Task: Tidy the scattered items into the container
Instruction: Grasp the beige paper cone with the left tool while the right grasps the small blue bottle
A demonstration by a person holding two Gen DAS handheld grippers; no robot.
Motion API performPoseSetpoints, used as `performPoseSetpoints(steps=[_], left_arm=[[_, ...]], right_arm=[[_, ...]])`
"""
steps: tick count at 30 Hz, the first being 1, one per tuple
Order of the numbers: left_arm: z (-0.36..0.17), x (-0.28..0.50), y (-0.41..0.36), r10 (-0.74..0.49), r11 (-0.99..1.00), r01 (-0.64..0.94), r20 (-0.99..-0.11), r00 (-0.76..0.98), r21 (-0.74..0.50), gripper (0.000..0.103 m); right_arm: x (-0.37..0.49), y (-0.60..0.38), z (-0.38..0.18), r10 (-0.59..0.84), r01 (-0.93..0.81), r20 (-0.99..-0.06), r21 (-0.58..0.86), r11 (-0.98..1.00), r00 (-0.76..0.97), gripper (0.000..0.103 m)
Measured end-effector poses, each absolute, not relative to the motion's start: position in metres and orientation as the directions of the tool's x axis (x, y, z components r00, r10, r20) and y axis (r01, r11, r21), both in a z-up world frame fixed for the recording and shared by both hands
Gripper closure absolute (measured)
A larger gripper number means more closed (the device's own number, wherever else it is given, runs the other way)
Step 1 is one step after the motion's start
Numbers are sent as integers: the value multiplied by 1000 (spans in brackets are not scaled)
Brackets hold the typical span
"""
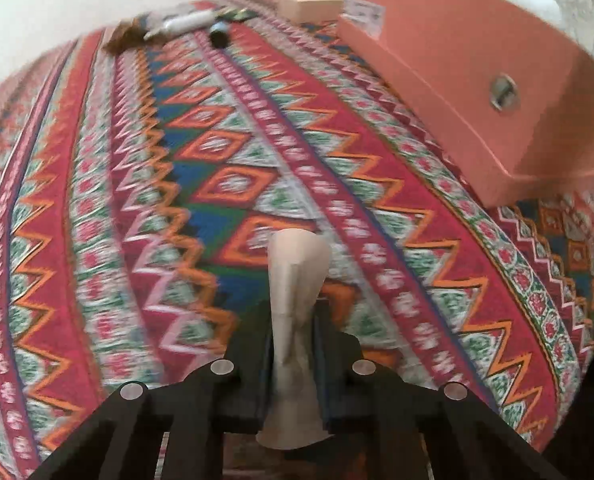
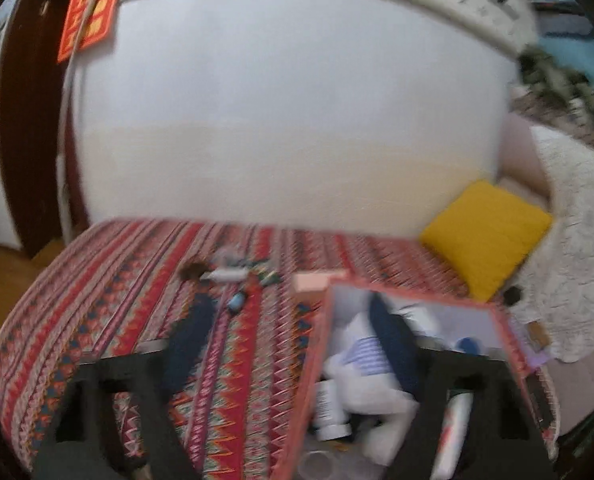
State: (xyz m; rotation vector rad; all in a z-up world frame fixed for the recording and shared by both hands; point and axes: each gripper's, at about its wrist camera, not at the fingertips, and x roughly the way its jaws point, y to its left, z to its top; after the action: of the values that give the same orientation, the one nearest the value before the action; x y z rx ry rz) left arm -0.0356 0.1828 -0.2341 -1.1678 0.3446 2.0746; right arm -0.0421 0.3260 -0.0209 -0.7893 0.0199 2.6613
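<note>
My left gripper [image 1: 297, 316] is shut on a beige, soft packet [image 1: 297, 264], pinched at its middle above the patterned cloth [image 1: 137, 200]. The salmon container [image 1: 477, 80] stands to its right. At the cloth's far end lie a white tube [image 1: 185, 22], a small dark item [image 1: 219, 34], a brown item [image 1: 123, 36] and a small beige box [image 1: 311, 6]. In the right wrist view my right gripper [image 2: 289, 304] is open and straddles the container's left wall [image 2: 313, 360]. Nothing is gripped. White bottles [image 2: 361, 360] and tubes lie inside. The white tube [image 2: 227, 275] lies beyond.
A yellow cushion [image 2: 485, 236] and a white fluffy blanket [image 2: 577, 260] lie to the right of the container. A white wall [image 2: 289, 120] rises behind the cloth. A dark door frame [image 2: 25, 140] and wooden floor [image 2: 5, 280] are at the left.
</note>
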Motion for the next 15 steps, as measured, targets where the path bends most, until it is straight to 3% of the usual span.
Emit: performPoseSetpoints(steps=[1,6,7,10,15], left_arm=[[-230,-45,173,478,-702,-697,-822,-309,-147,91],[-189,-98,119,593,-666,-707,-742,-312,-236,90],[-184,-114,107,612,-669,-695,-725,-315,-262,90],[-183,-153,79,626,-710,-634,-688,-367,-308,90],[-188,-187,52,550,-804,-517,-697,-460,-293,90]], right_arm=[[-53,324,-30,290,-314,-557,-55,-948,-778,72],[-126,330,-96,3,-253,-684,266,-930,-729,74],[-149,333,-112,-14,-288,-712,302,-909,-702,69],[-201,353,-146,21,-388,-764,304,-870,-645,41],[-283,390,-204,88,-551,-853,251,-796,-515,40]])
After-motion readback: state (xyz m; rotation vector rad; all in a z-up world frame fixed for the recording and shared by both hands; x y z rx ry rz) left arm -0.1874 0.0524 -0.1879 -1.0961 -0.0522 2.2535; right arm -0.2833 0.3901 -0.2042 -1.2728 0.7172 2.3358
